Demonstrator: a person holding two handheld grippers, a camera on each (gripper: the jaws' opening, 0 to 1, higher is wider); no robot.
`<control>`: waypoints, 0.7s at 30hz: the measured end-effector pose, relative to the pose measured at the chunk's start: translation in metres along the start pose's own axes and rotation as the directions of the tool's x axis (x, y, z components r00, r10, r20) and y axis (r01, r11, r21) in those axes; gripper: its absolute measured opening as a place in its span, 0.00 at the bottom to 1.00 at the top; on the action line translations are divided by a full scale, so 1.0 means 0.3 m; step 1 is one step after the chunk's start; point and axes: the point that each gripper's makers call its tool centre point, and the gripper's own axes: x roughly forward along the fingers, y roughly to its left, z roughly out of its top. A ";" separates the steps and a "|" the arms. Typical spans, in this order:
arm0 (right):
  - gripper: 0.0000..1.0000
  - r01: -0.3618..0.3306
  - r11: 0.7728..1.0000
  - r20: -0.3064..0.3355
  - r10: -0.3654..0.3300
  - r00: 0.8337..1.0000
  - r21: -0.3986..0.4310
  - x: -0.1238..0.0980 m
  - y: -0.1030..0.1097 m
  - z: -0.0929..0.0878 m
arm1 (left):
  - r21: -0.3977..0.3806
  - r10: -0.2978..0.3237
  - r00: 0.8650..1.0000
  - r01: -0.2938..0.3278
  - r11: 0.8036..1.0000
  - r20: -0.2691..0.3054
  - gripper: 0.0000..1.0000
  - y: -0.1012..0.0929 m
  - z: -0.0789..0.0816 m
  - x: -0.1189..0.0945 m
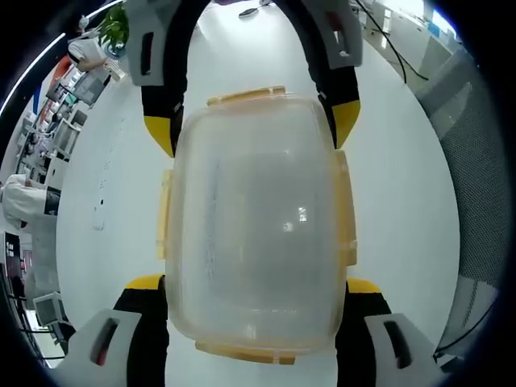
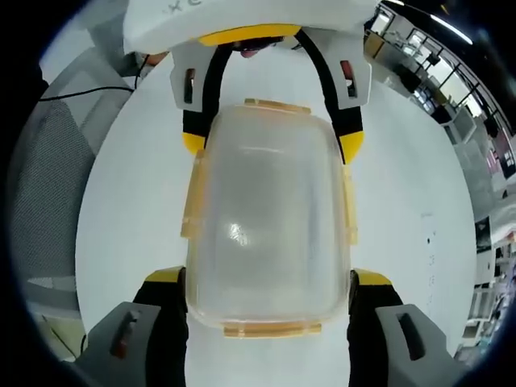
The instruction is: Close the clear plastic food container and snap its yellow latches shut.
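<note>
Clear plastic food container (image 1: 256,230) is lying on the white bench (image 1: 403,185) with its lid on, its yellow latches (image 1: 246,96) sitting along all four edges. In the left gripper view, the left claw (image 1: 256,284) is straddling the near end of the container, its yellow-tipped jaws spread wide and sitting just beside the two long sides; whether they are pressing on the plastic cannot be told. The right claw (image 1: 251,129) is reaching in from the far end, equally wide, flanking the opposite corners. In the right gripper view, the same arrangement is appearing mirrored: the right claw (image 2: 270,278) is bracketing the near end of the container (image 2: 270,218) and the left claw (image 2: 272,145) the far end.
</note>
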 end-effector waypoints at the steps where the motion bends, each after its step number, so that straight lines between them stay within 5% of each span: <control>1: 0.85 0.002 1.000 0.011 -0.002 1.000 0.006 0.000 0.000 0.002 | 0.000 0.001 1.000 -0.001 1.000 0.001 0.84 0.000 0.001 -0.001; 7: 0.91 0.047 0.996 0.121 -0.056 0.991 0.074 -0.024 -0.026 0.033 | -0.006 0.033 0.998 -0.033 0.999 0.050 0.93 -0.001 0.005 -0.010; 10: 0.96 0.079 0.981 0.205 -0.115 0.972 0.175 -0.038 -0.031 0.041 | -0.124 0.116 0.984 -0.100 0.987 0.134 0.94 0.025 0.017 -0.028; 13: 0.99 0.107 0.959 0.276 -0.181 0.944 0.263 -0.051 -0.023 0.036 | -0.261 0.171 0.958 -0.108 0.959 0.232 0.96 0.011 0.018 -0.041; 16: 1.00 0.150 0.929 0.291 -0.255 0.922 0.337 -0.059 -0.026 0.018 | -0.334 0.256 0.930 -0.160 0.929 0.265 0.99 0.014 -0.003 -0.059; 20: 1.00 0.132 0.881 0.334 -0.306 0.892 0.454 -0.061 -0.013 0.013 | -0.526 0.302 0.895 -0.092 0.846 0.330 0.99 -0.006 -0.022 -0.067; 21: 1.00 0.130 0.878 0.337 -0.308 0.890 0.461 -0.058 -0.010 0.008 | -0.536 0.307 0.893 -0.092 0.839 0.329 0.99 -0.011 -0.029 -0.063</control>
